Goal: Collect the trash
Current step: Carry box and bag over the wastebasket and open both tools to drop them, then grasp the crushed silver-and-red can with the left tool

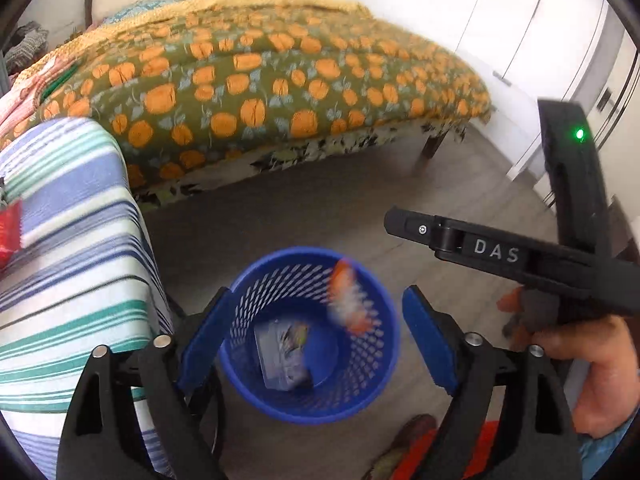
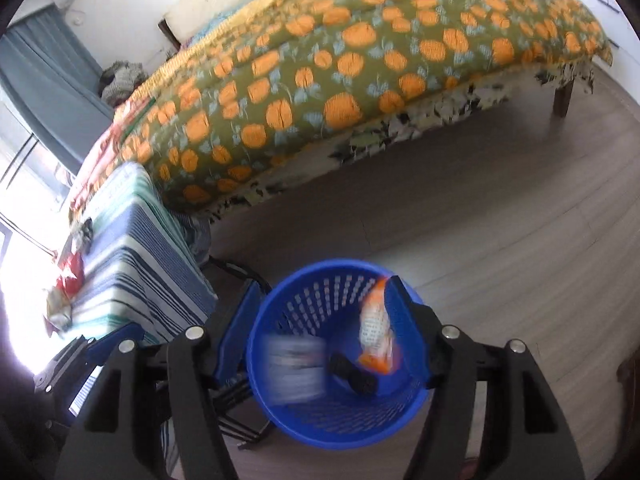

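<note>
A blue mesh bin (image 1: 362,392) stands on the floor below both grippers; it also shows in the right wrist view (image 2: 280,416). An orange and white wrapper (image 1: 346,298) is blurred in mid-air inside the bin's mouth, seen again beside the right finger (image 2: 376,326). A grey packet (image 1: 282,354) lies at the bin's bottom, with a black item (image 2: 354,372) next to it. My left gripper (image 1: 316,338) is open and empty above the bin. My right gripper (image 2: 326,334) is open above the bin, and its body (image 1: 500,254) shows in the left wrist view.
A striped cloth-covered table (image 1: 68,260) stands left of the bin, with red wrappers (image 2: 68,276) on its far end. A bed with an orange-patterned quilt (image 1: 260,80) lies behind. White wardrobes (image 1: 520,32) line the right wall. The floor (image 2: 480,232) is grey wood.
</note>
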A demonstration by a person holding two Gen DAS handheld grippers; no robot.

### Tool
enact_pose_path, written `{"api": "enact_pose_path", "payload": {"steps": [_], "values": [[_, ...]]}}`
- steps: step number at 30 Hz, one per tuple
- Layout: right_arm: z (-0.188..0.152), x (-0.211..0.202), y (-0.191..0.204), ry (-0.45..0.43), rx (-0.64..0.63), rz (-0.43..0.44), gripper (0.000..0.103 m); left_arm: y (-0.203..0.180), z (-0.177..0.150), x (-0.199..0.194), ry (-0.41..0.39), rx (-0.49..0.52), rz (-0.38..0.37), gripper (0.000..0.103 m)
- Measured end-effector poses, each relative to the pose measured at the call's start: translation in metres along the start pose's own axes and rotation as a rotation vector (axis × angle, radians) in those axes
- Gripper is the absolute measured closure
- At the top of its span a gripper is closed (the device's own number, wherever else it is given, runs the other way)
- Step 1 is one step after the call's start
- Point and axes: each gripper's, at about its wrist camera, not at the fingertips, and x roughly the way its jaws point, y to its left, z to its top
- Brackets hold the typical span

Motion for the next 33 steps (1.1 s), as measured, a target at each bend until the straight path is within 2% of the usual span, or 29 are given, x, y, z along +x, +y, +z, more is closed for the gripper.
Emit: {"api": "enact_pose_path", "payload": {"steps": [1,6,10,14,20,25,30,33], "values": [[0.001,-0.009,0.004,-0.030,-0.015,-0.007,0.036,0.000,0.001,-0.008,-0.019,-0.005,-0.003,0.014],[-0.006,-0.042,0.030,-0.159,-0.087,-0.068,0.014,0.011,-0.009,-0.067,-0.111,-0.003,0.001,0.009],[-0.030,-0.057,0.063,-0.227,-0.177,-0.115,0.012,0.038,-0.040,-0.108,-0.132,-0.001,0.065,0.007],[-0.064,-0.063,0.106,-0.245,-0.304,-0.094,0.012,0.089,-0.090,-0.136,-0.096,-0.056,0.181,0.007],[-0.133,-0.051,0.204,-0.167,-0.534,0.002,0.012,0.166,-0.156,-0.179,-0.055,-0.169,0.347,0.007],[-0.174,-0.024,0.294,-0.042,-0.674,0.089,0.012,0.225,-0.180,-0.203,-0.029,-0.226,0.446,0.007],[-0.183,0.006,0.356,0.037,-0.720,0.114,0.012,0.272,-0.190,-0.218,-0.021,-0.242,0.481,0.007],[-0.175,0.026,0.374,0.064,-0.694,0.095,0.012,0.290,-0.189,-0.217,0.003,-0.229,0.478,0.007]]}}
